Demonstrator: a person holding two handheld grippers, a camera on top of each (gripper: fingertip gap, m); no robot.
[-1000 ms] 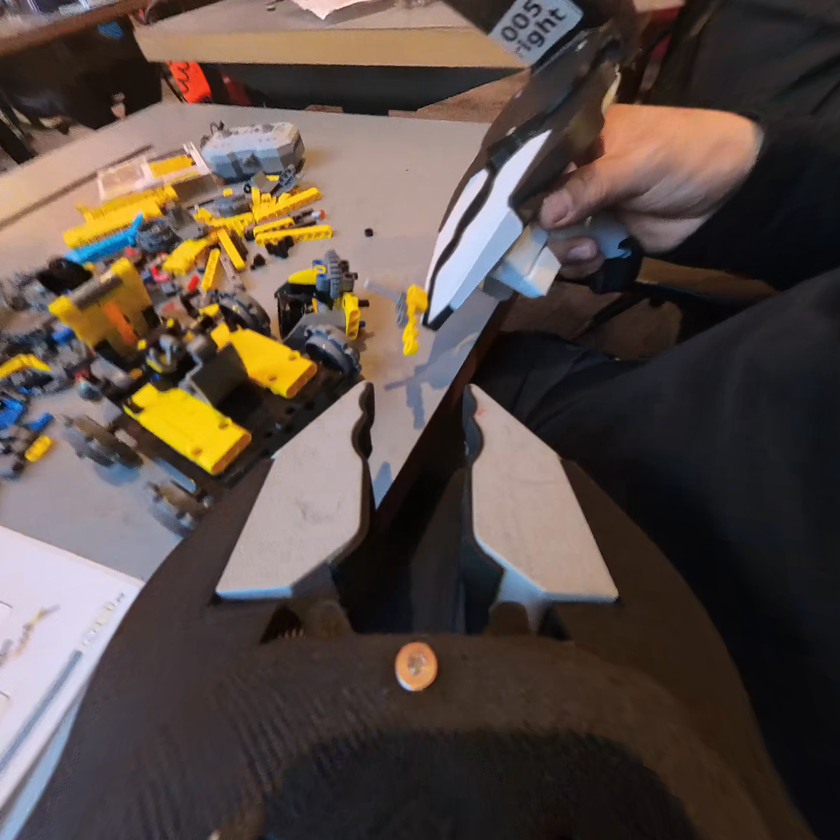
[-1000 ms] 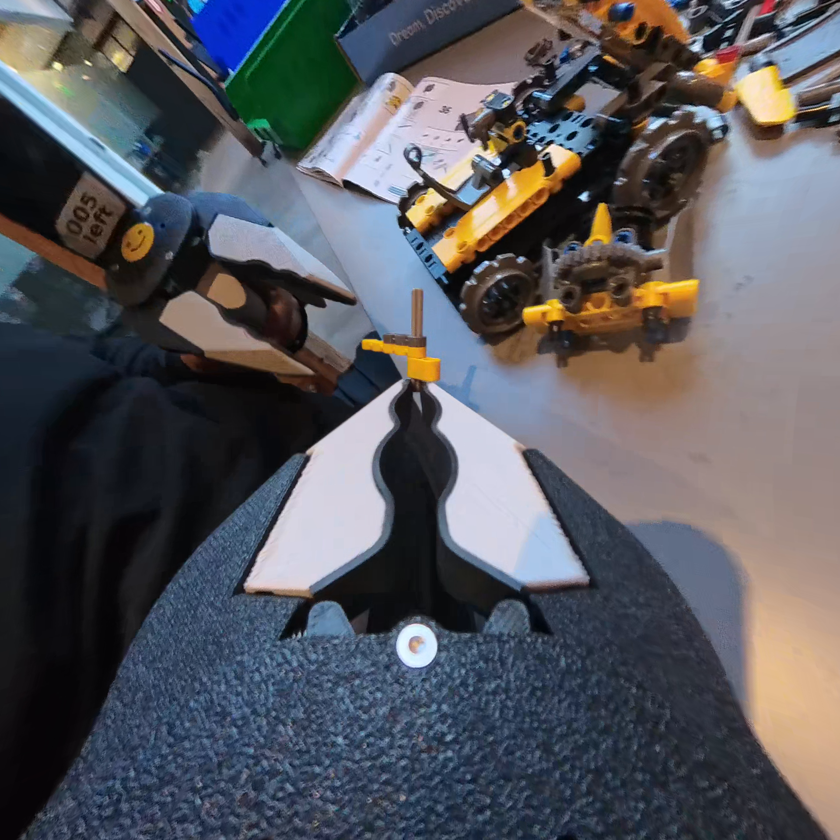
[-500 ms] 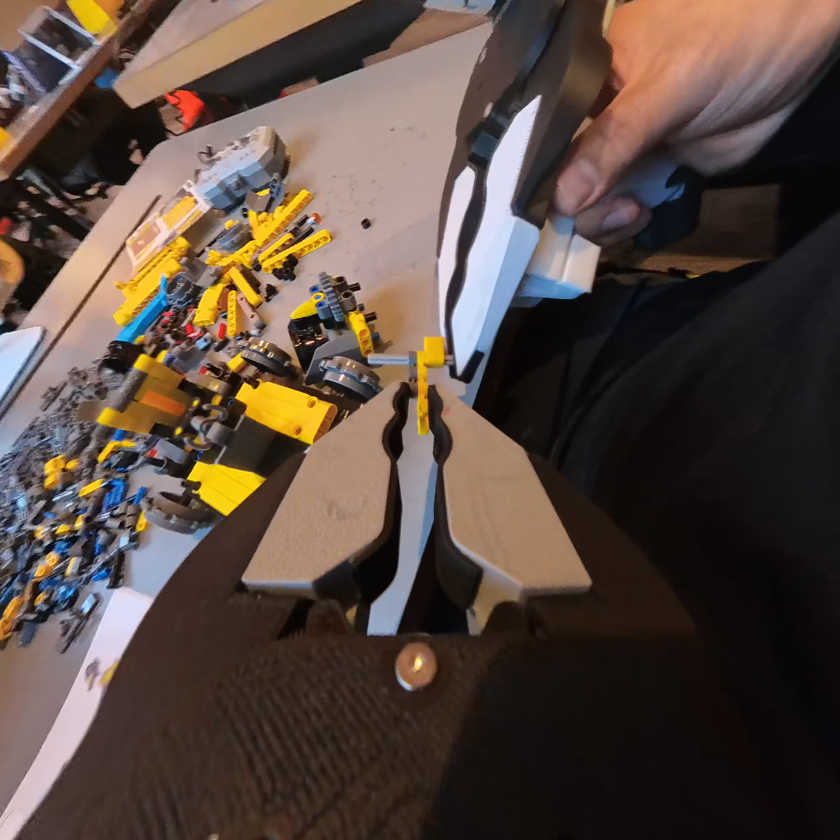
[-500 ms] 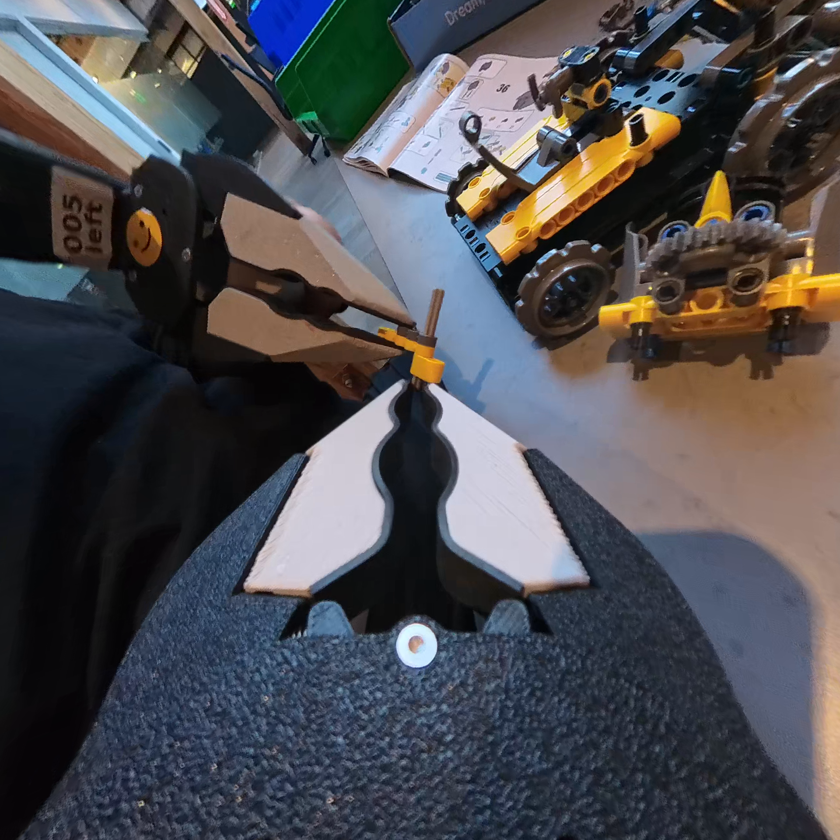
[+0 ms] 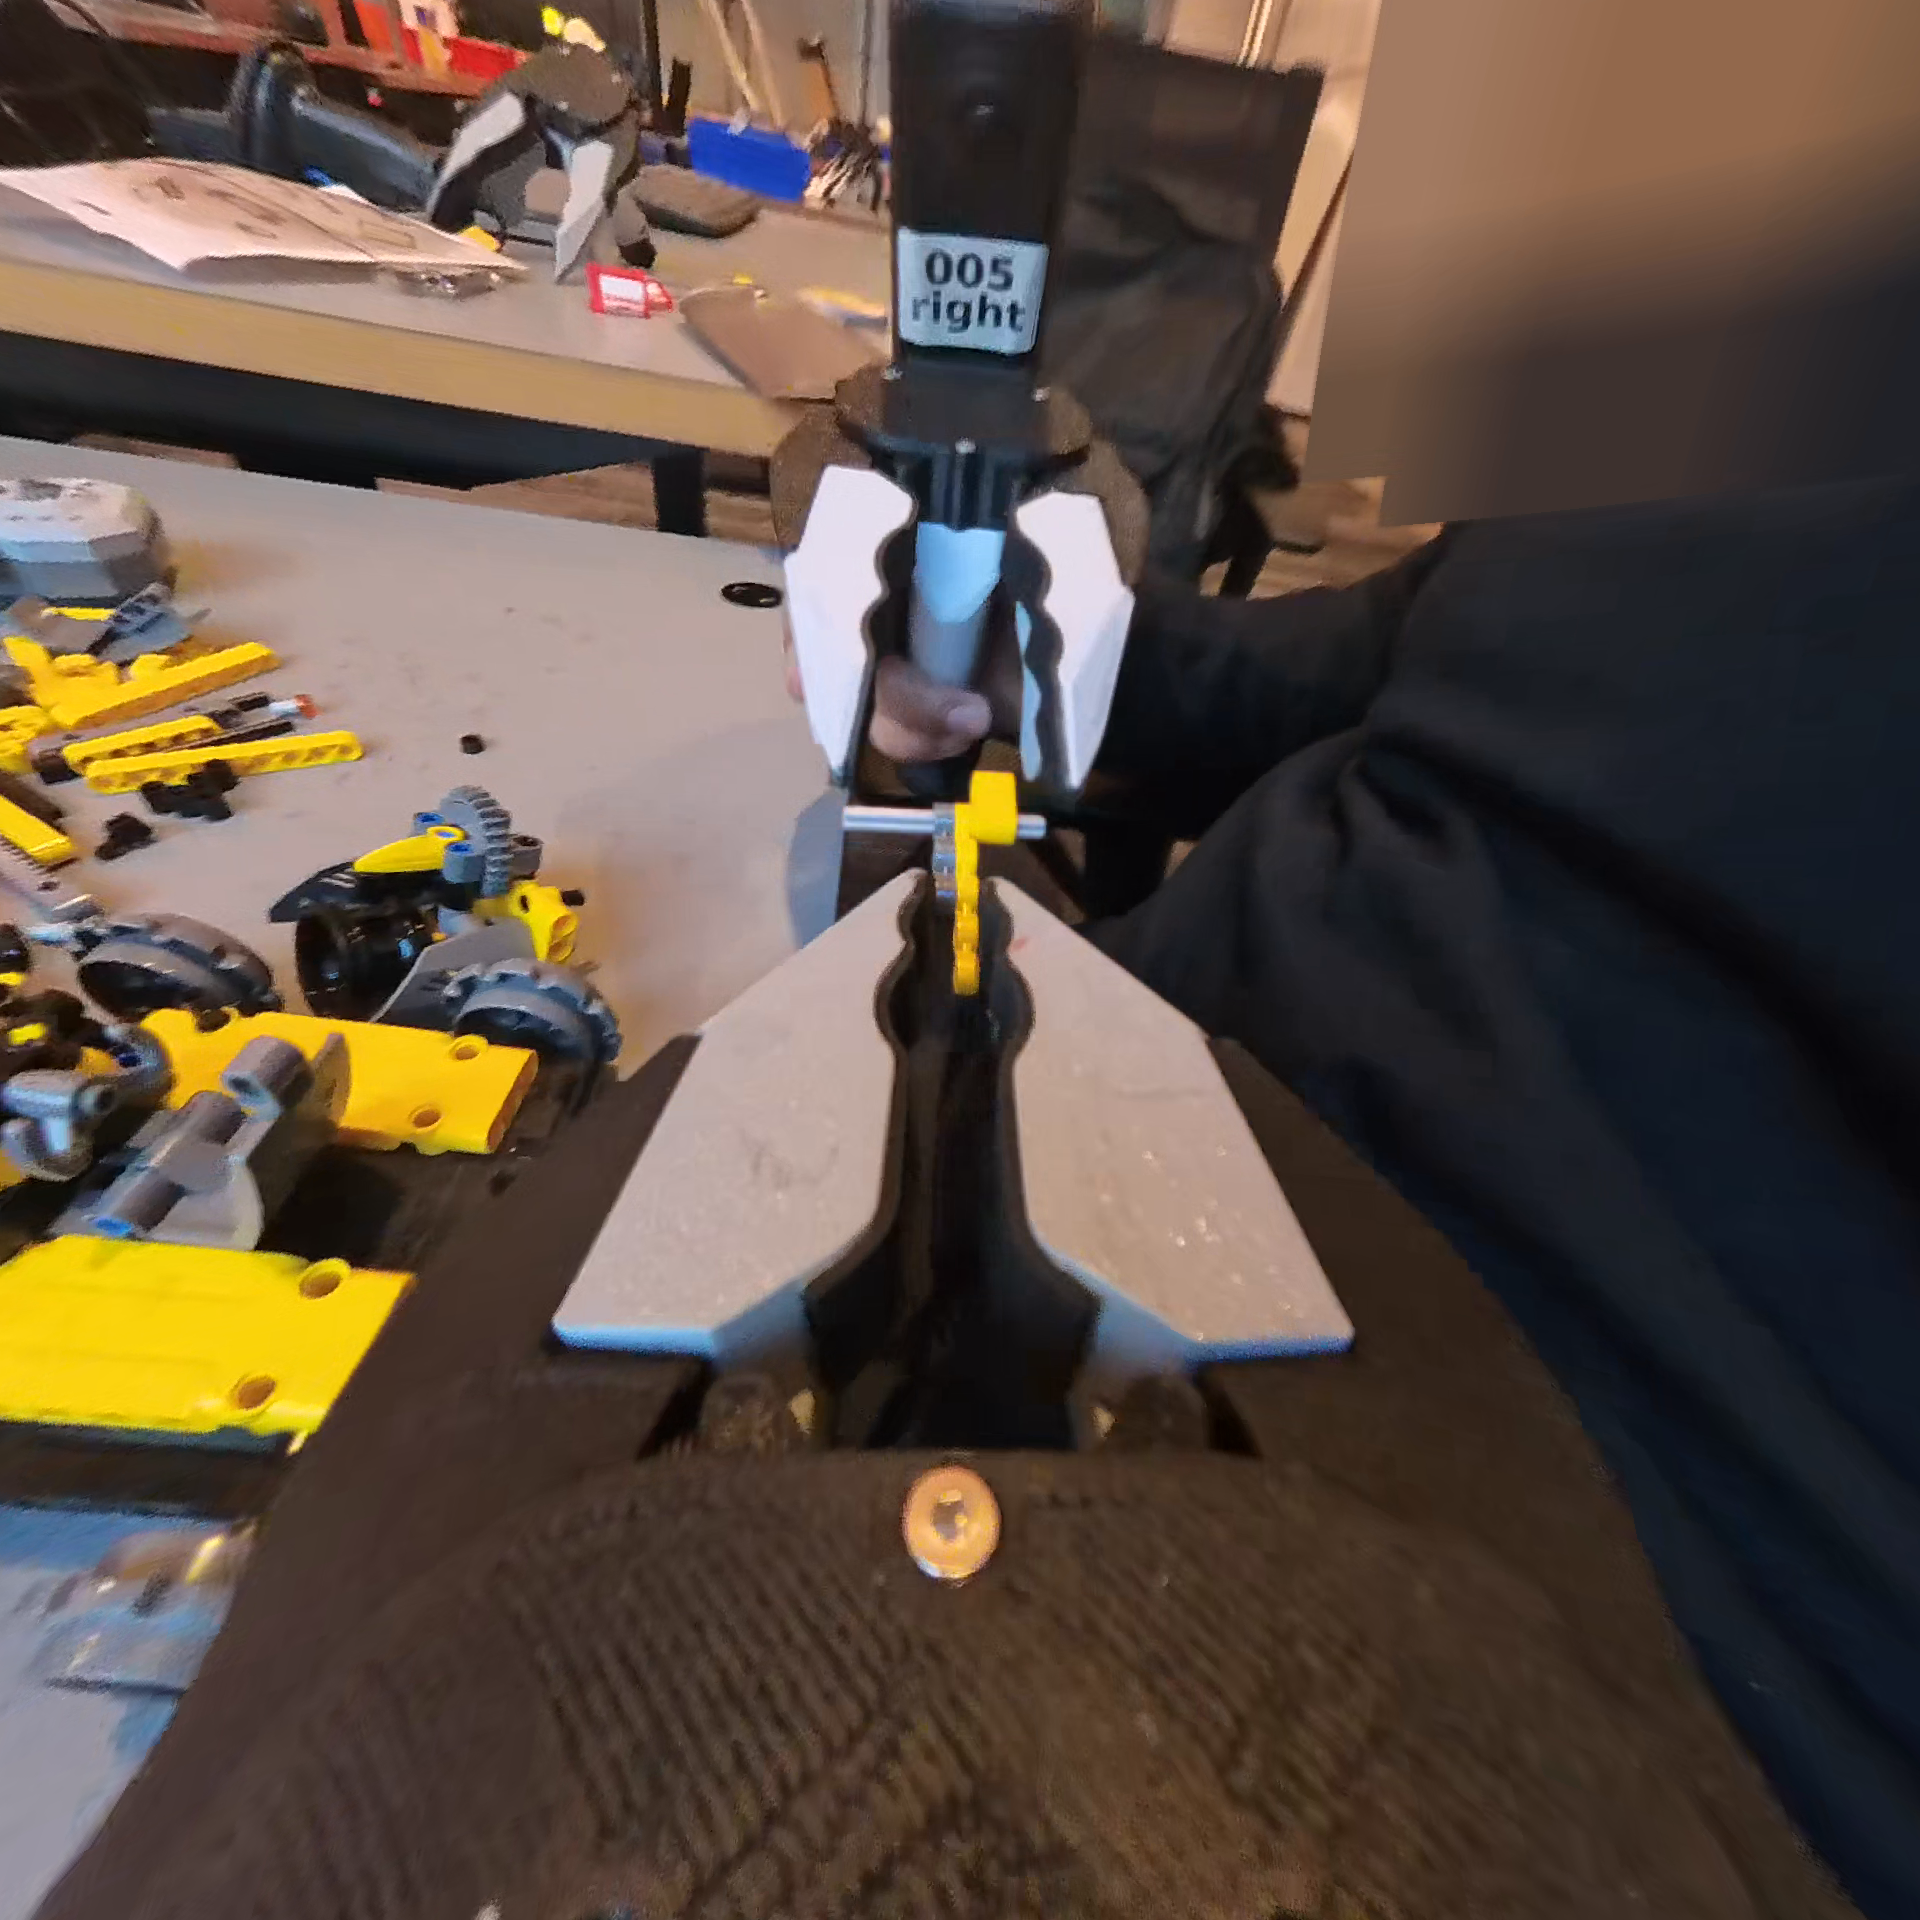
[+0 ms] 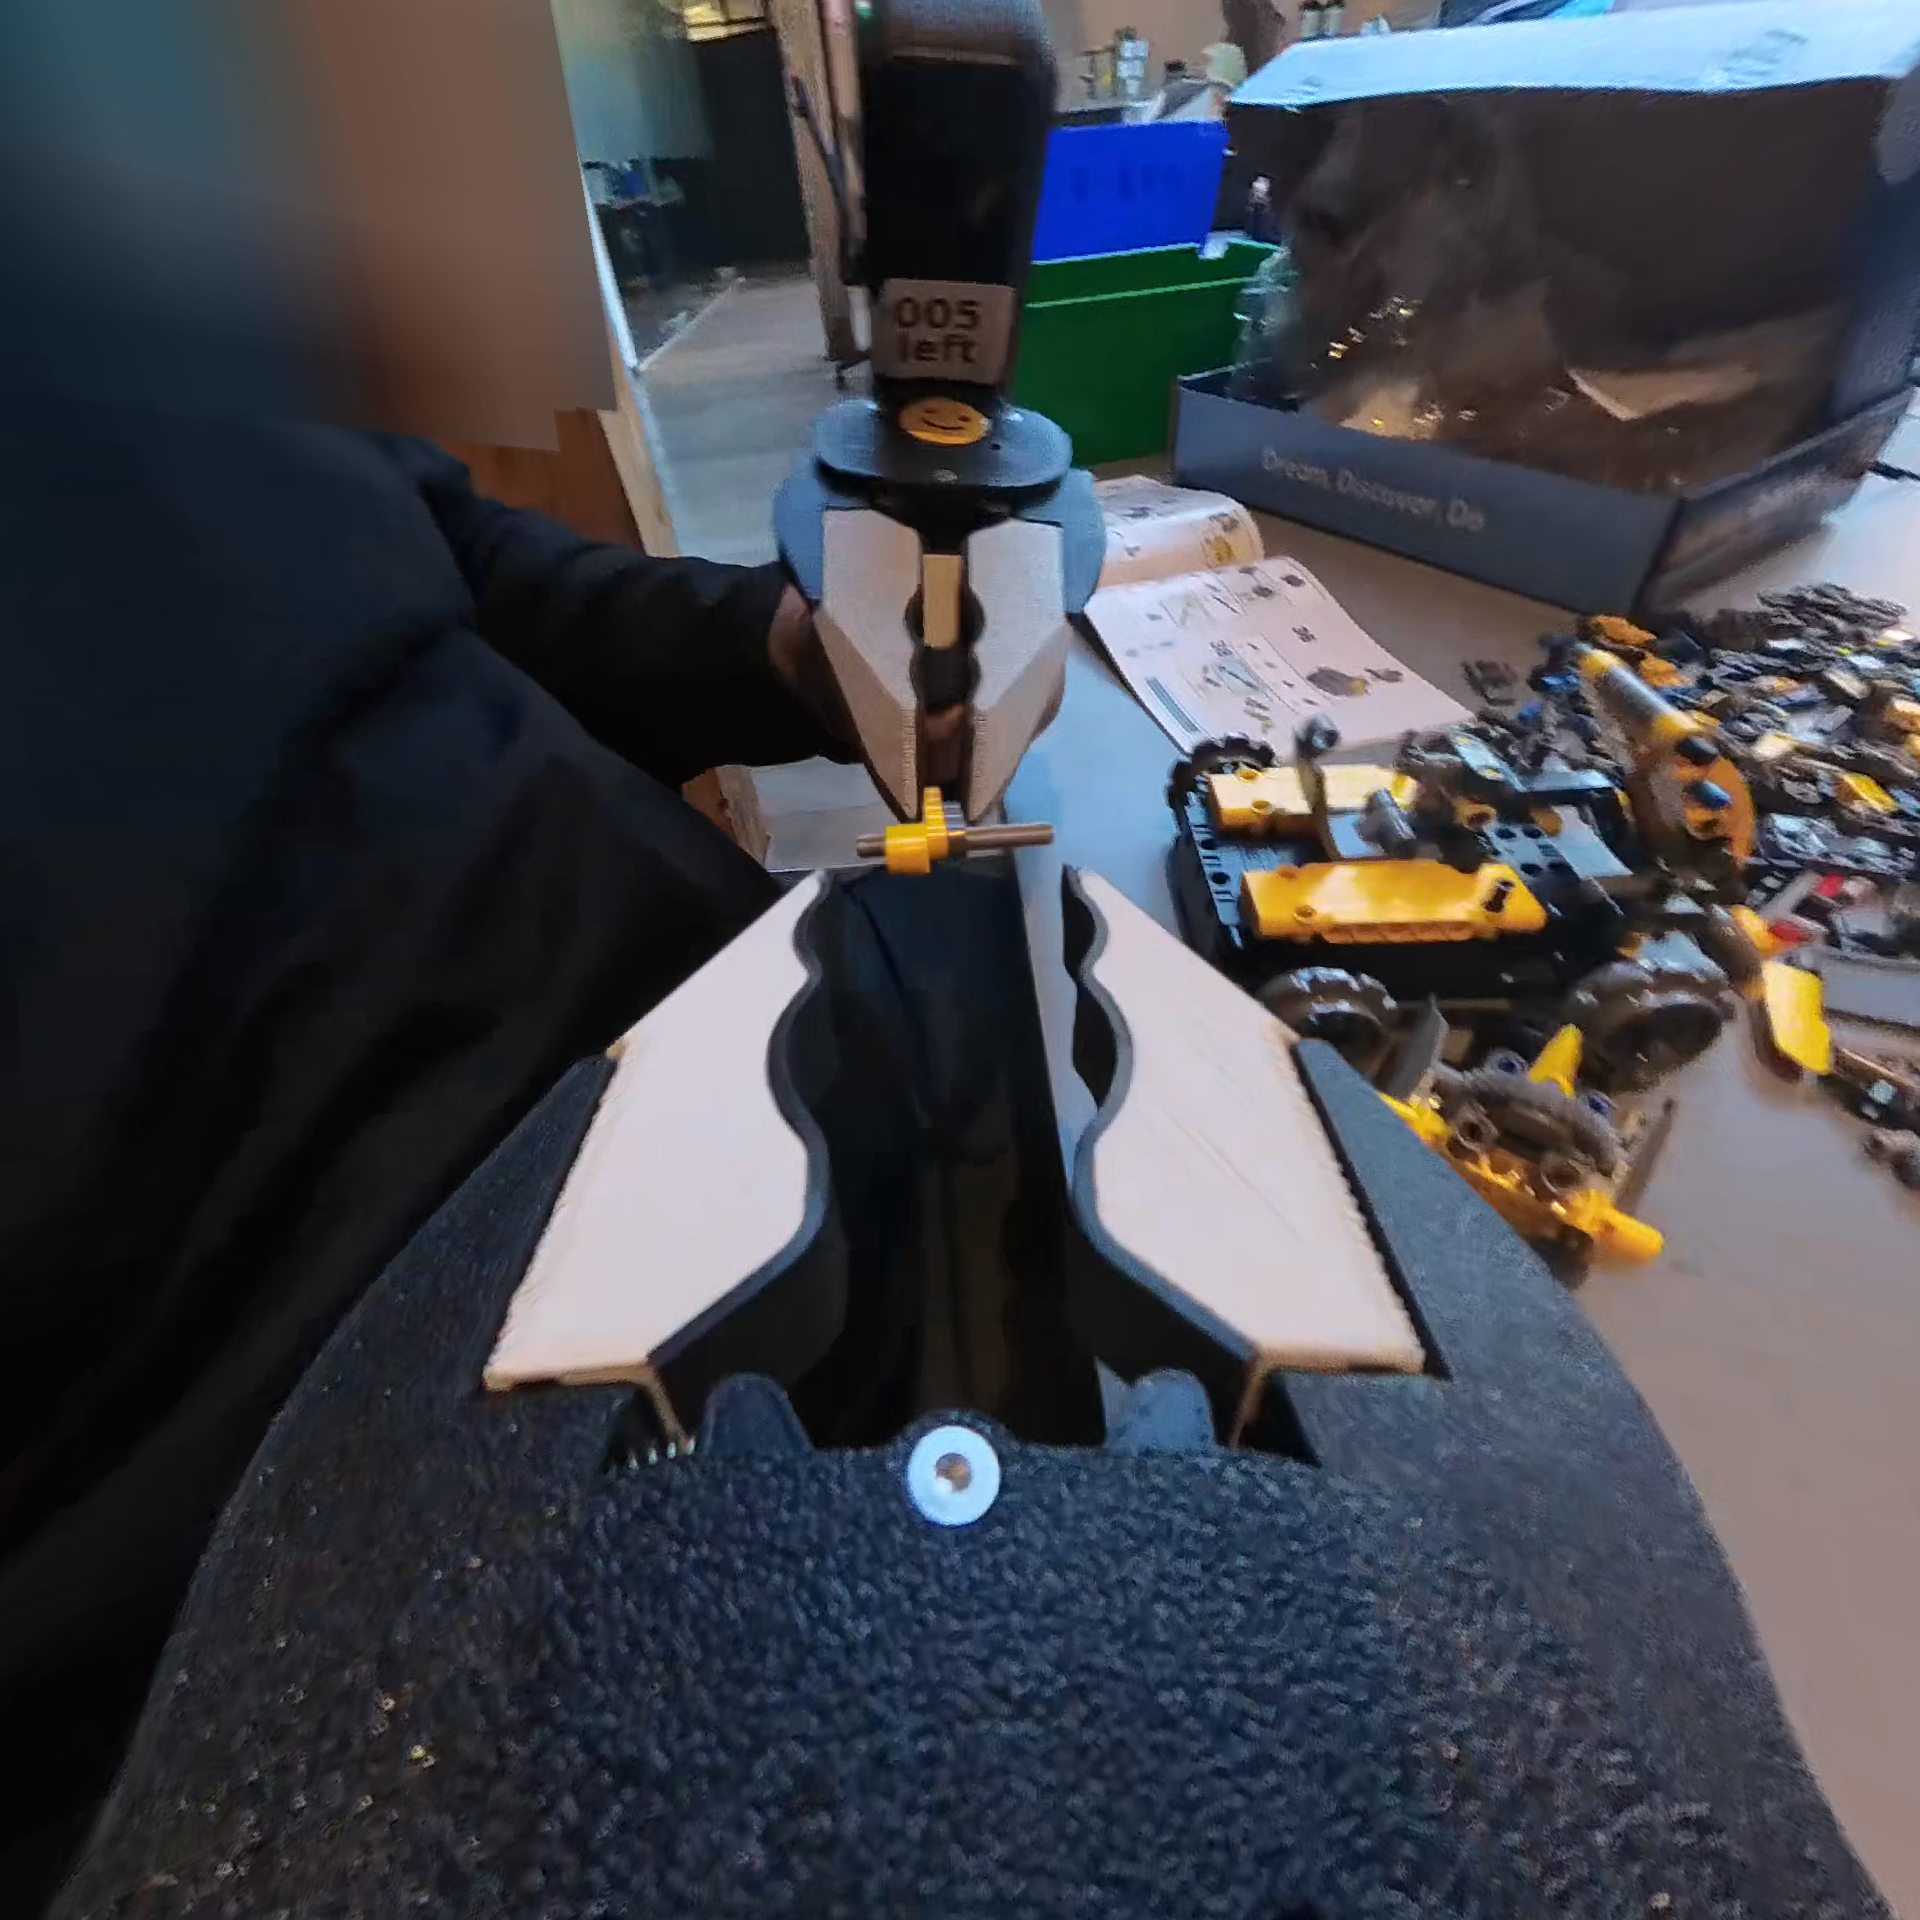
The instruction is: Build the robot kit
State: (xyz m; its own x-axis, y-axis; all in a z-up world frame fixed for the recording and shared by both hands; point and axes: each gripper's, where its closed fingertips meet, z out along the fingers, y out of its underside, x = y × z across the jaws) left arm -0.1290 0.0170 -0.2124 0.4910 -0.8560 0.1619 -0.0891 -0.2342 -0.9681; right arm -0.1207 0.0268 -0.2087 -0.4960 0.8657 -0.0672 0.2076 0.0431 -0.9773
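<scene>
My left gripper (image 5: 956,883) is shut on a small yellow lever piece (image 5: 971,914) with a grey axle (image 5: 894,821) run crosswise through it. It holds the piece in the air past the near edge of the grey table (image 5: 582,644). My right gripper (image 5: 951,774) faces it tip to tip, open and empty, just beyond the piece. In the right wrist view my right gripper (image 6: 948,883) stands wide open just short of the yellow piece (image 6: 914,844) and its axle (image 6: 1013,834), which the left gripper (image 6: 940,810) pinches.
A partly built yellow and black vehicle (image 6: 1403,894) and a small geared sub-assembly (image 6: 1517,1153) sit on the table, with several loose parts (image 5: 156,717). An open instruction booklet (image 6: 1268,644) and a dark box (image 6: 1558,312) lie behind. The person's dark sleeve (image 5: 1558,935) fills the right. Both grippers' tips are close together, under 4 cm apart.
The right gripper held the yellow piece; the left gripper closed on it, then the right gripper opened and let go. Both grippers turned to face each other.
</scene>
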